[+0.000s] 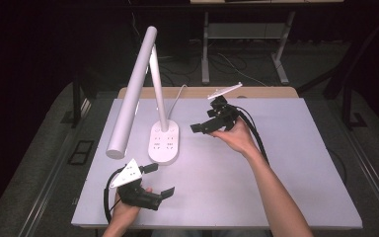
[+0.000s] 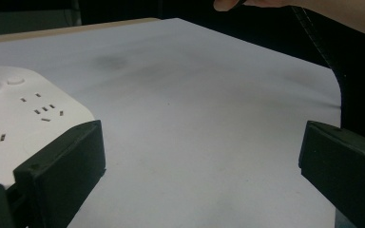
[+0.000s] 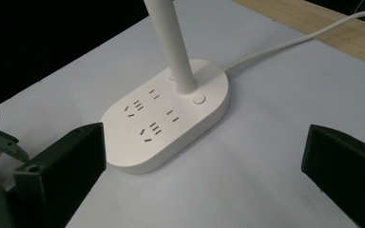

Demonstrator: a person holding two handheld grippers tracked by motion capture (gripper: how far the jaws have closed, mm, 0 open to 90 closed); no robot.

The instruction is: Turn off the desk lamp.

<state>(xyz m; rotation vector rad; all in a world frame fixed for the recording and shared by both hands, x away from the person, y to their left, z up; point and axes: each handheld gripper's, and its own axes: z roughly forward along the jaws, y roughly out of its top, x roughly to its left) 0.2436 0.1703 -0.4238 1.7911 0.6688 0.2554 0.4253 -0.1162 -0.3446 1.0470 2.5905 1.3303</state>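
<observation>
Lamp (image 1: 143, 84) of white plastic stands left of centre in the high view, its oval base (image 1: 164, 143) flat on the pale grey worktop (image 1: 276, 168). A thin upright stem (image 1: 159, 94) rises from the far end of the base, and a long tubular head (image 1: 131, 98) slants from the top of the frame down toward the lower left, ending above the worktop just left of the base. Sockets are set into the top of the base, with a round button (image 3: 199, 99) beside the foot of the stem. A white cord (image 3: 285, 45) leaves the far side of the base and runs to the upper right of the right gripper view, across a strip of bare wood (image 3: 323, 28) at the worktop's far edge.

At the lower left of the high view, the left hand-held gripper (image 1: 163, 195) is held low, just below the base and apart from it, pointing right. Its jaws are spread wide with nothing between them; in the left gripper view the base corner (image 2: 24, 114) lies behind the left jaw.

Right of centre, the right hand-held gripper (image 1: 200, 127) is held above the worktop, pointing left toward the base and near it. Its jaws also stand wide apart, empty, framing the base in the right gripper view.
</observation>
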